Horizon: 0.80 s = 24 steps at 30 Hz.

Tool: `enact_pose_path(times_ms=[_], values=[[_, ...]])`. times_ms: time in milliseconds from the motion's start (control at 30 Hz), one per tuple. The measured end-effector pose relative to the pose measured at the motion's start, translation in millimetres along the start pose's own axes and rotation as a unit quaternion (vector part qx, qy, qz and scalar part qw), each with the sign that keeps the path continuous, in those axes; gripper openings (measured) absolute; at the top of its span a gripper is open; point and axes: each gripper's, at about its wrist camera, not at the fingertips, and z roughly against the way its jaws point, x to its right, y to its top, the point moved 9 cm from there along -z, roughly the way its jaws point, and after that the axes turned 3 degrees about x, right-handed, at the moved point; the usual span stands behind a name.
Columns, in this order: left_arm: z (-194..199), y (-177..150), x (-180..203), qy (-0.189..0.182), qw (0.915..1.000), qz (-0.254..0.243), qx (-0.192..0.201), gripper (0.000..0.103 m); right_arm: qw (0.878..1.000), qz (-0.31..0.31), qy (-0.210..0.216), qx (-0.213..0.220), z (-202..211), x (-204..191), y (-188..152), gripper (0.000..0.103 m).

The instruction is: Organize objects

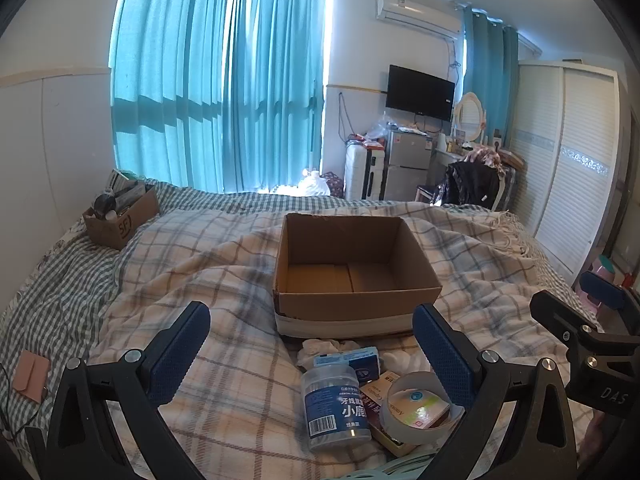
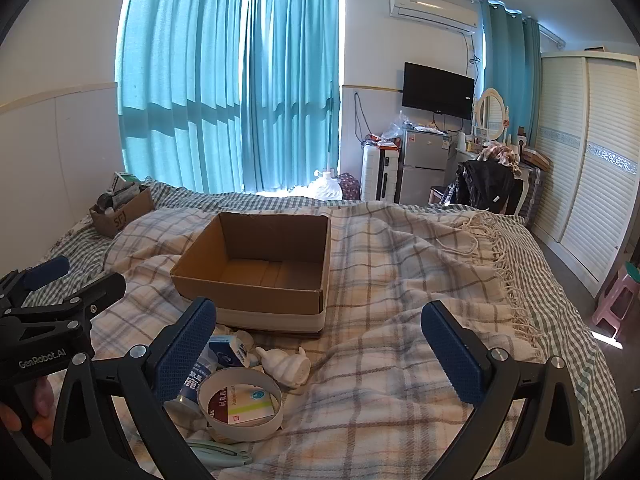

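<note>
1. Left tongs (image 1: 311,334) spread wide, nothing between the blue pads, hovering low above the clutter at 6 o'clock in the left wrist view; probably lining up a first pick.
2. Right tongs (image 2: 319,334) equally wide and empty-handed, poised over bare blanket (image 2: 380,272), with the pile off at 8 o'clock in the right wrist view.
3. Nearest in the pile: tape roll (image 1: 420,408) lying flat, ringed around a small medicine box (image 1: 418,410), likely just dropped there loose.
4. Touching it at 9 o'clock, floss-pick jar (image 1: 334,402) upright with label facing up.
5. Just behind, small blue box (image 1: 366,362) and a white ceramic figurine (image 2: 286,366) tipped on its side.
6. Further out at 12 o'clock, open cardboard box (image 1: 352,264), nothing visible inside, mouth up; seemingly the target bin.
7. Far at 10 o'clock, second carton (image 1: 120,216) already stuffed, by the wall.
</note>
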Motion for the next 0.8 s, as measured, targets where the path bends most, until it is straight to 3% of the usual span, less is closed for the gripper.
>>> enact_pose_path(times_ms=[800], values=[[-2.6, -5.3, -2.3, 0.003, 1.0, -0.002, -0.007, 0.103, 1.0, 0.002, 0.008, -0.001, 0.8, -5.1, -2.6, 0.103]])
